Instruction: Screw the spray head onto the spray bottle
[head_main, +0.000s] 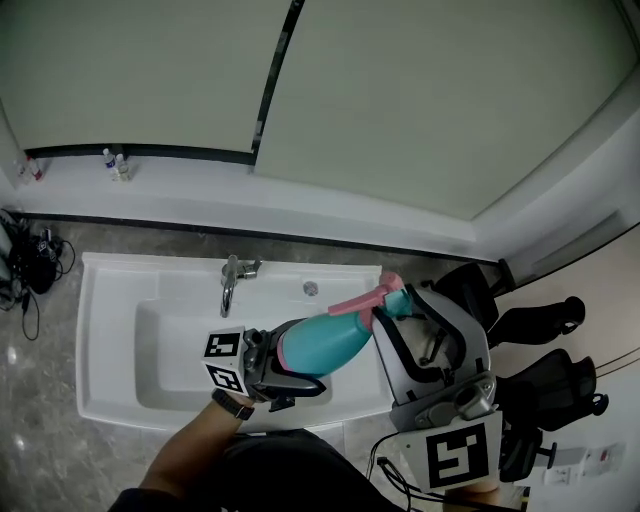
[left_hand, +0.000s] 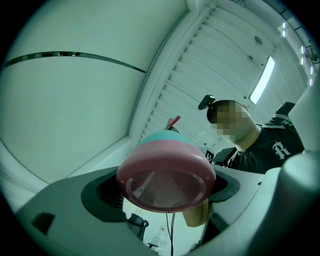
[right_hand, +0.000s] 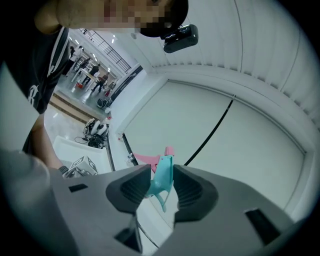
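The spray bottle (head_main: 325, 342), teal with a pink base, lies tilted almost level above the sink, neck toward the upper right. My left gripper (head_main: 275, 375) is shut on its pink base; in the left gripper view that base (left_hand: 167, 170) fills the gap between the pads. The spray head (head_main: 385, 298), teal with a pink trigger, sits at the bottle's neck. My right gripper (head_main: 405, 305) is shut on it from the right. In the right gripper view the teal head (right_hand: 162, 175) is pinched between the dark pads and the pink trigger (right_hand: 147, 160) sticks out behind.
Below the bottle is a white sink (head_main: 110, 330) with a chrome faucet (head_main: 232, 280). Small bottles (head_main: 115, 163) stand on the ledge at the back left. Cables (head_main: 30, 260) lie at the far left and black chairs (head_main: 545, 330) stand at the right.
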